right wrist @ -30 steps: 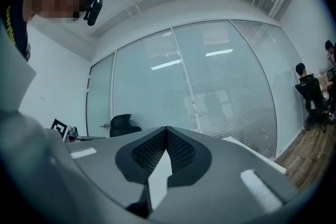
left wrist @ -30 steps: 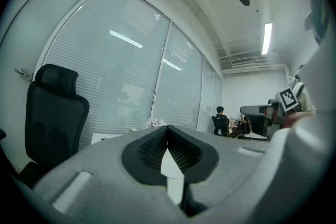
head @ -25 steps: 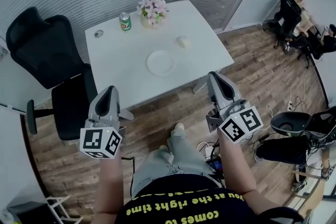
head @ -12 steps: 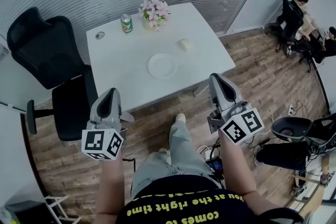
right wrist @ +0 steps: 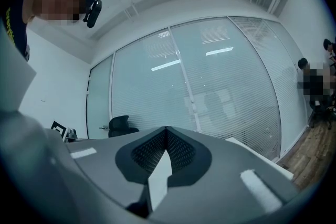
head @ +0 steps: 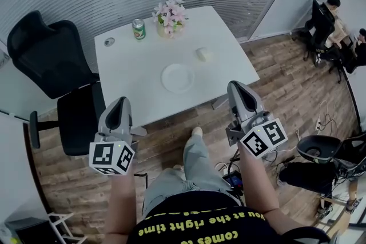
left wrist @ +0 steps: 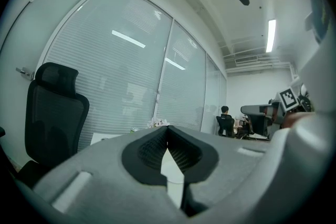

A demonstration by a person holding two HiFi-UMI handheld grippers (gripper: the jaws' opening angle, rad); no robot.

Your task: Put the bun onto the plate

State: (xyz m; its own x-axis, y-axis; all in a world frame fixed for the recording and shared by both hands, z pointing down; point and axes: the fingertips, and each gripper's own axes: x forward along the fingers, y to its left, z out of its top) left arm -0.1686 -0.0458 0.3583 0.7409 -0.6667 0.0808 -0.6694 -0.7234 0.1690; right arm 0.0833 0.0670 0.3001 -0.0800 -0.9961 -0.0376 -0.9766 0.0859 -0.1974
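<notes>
- Bun (head: 201,54), small and pale, lies on the white counter (head: 131,68) towards its right edge, up and to the right of the plate (head: 178,78) and apart from it.
- The plate is white and round, with nothing on it, and sits near the middle of the counter's near half.
- The left claw (head: 119,102) is held over the wooden floor (head: 286,88), short of the counter's near edge. In the left gripper view its tips (left wrist: 167,127) meet with nothing between them.
- The right claw (head: 236,86) is held off the counter's near right corner, well apart from the bun. In the right gripper view its tips (right wrist: 166,129) are pressed together and hold nothing.
- Each claw carries its marker cube at the near end and points away from the person towards the counter.
- A green can (head: 138,30) and a pot of pink flowers (head: 170,13) stand along the counter's far edge, and a small round fitting (head: 109,42) sits near its far left corner.
- A black office chair (head: 54,68) stands to the counter's left.
- Seated people (head: 326,17) are at the far right of the room.
</notes>
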